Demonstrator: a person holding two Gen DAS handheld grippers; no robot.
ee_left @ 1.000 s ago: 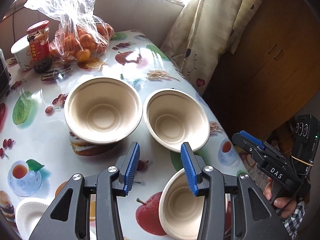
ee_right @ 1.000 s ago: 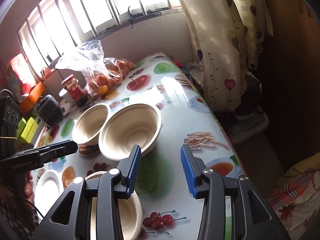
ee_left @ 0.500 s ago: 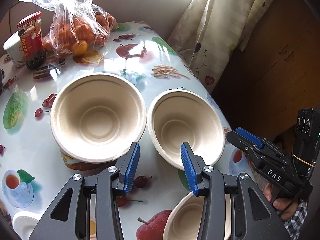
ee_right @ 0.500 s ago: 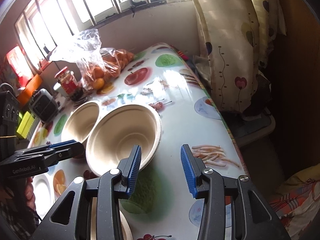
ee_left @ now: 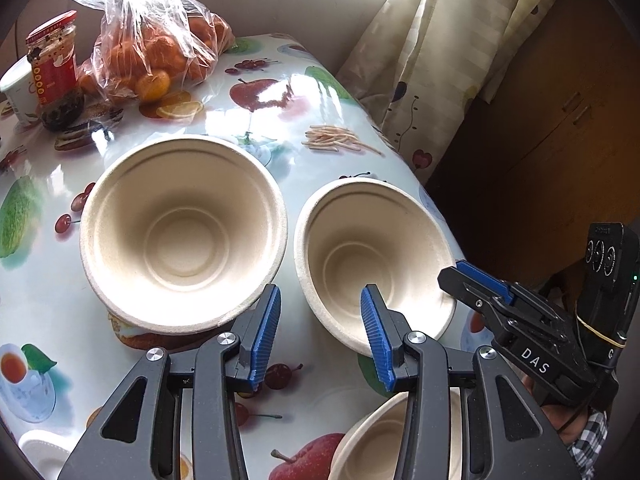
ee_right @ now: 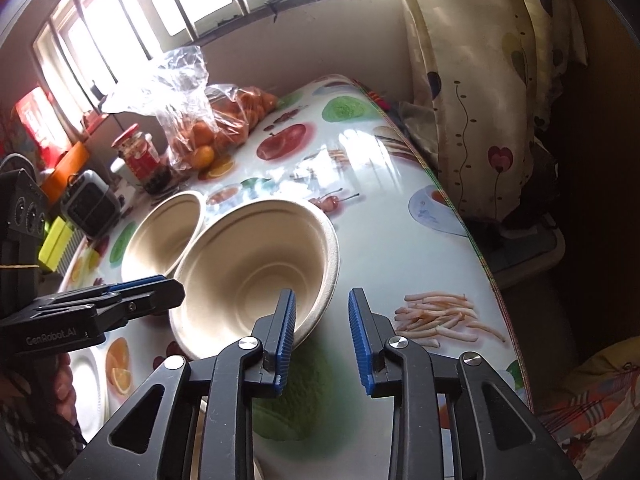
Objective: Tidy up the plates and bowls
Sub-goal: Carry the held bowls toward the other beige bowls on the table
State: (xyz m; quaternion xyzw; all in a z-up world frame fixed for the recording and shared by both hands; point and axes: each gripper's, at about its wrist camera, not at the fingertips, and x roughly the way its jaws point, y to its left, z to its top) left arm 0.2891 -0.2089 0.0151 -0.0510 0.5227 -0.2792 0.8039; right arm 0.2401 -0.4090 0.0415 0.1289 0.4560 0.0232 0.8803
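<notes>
We see two pale pulp bowls standing upright, mouths up, side by side on the fruit-printed table; being round, they have no long axis to speak of. The larger bowl sits toward the middle of the table, and the smaller bowl stands just beside it, close to the right edge; whether their rims touch we cannot tell. A third bowl shows partly at the near edge, under the left gripper. That gripper hangs above the gap between the two bowls, its blue pads partly apart and holding nothing. In its own view the right gripper has just been closing: its left pad overlaps the near rim of the smaller bowl, the right pad stands over bare table outside it, and we cannot tell whether either pad touches the rim. A white plate peeks in at the near left corner. Toward the far edge lie a clear bag of oranges and a red-lidded jar. A curtain hangs beyond the right edge.
</notes>
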